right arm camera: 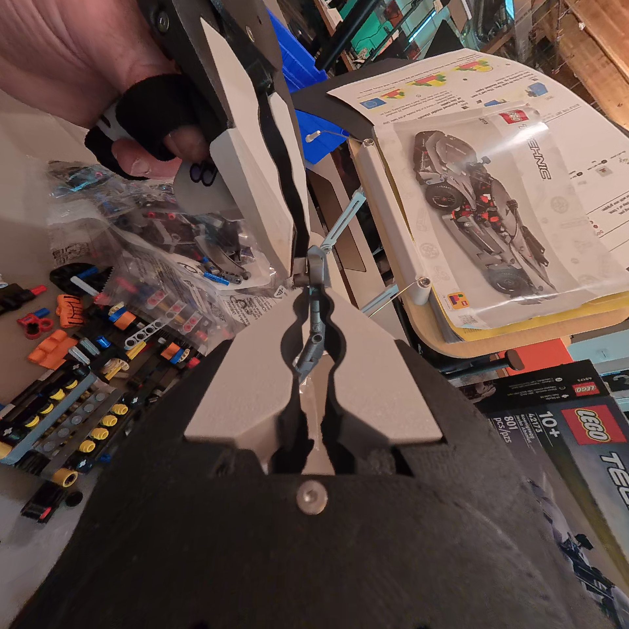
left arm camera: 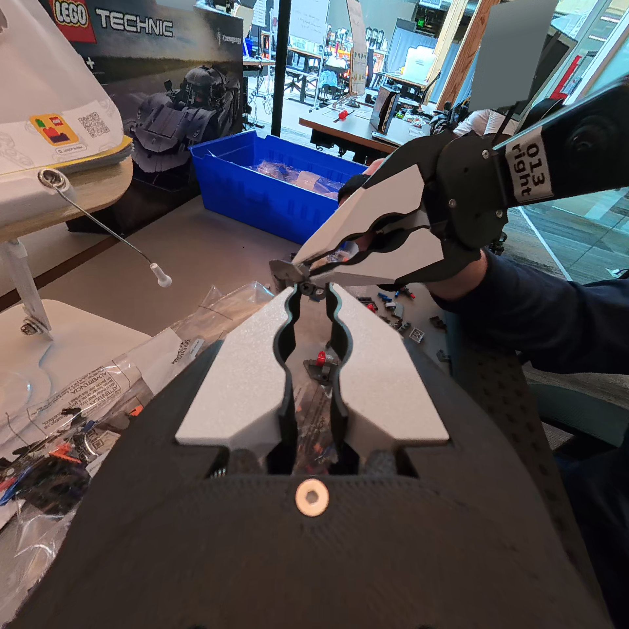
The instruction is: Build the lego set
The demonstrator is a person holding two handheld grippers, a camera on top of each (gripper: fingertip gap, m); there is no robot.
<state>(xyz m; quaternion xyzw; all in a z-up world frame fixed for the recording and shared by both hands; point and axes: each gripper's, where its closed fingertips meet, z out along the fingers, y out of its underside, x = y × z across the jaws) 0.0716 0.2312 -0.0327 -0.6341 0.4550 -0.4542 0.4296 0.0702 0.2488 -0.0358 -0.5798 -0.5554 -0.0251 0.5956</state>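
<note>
Showing an early stage of the build, both wrist views catch two hand-held grippers meeting tip to tip above a grey table (left arm camera: 204, 245); the right gripper (right arm camera: 315, 289) has its jaws drawn narrow around a long grey angled lego piece (right arm camera: 315, 326), which runs back between its fingers; the left gripper (left arm camera: 311, 289) comes in with its jaws nearly closed on a small dark lego part (left arm camera: 308, 289), pressed against the end of the grey piece; whether the two parts are already joined cannot be told.

Most of the set looks unbuilt; a partly built frame (right arm camera: 58, 418) of black and grey beams with yellow pins lies flat on the table at the left of the right wrist view, with loose orange, red and blue pieces (right arm camera: 51, 326) just beside it; clear plastic bags (right arm camera: 163, 245) near it hold many unused parts; a blue bin (left arm camera: 272, 190) farther back holds more bags.

An instruction booklet (right arm camera: 493, 211) rests open on a stand, showing the finished car; the set box (right arm camera: 578, 459) lies beside it; judging by this, nearly all assembly remains.
</note>
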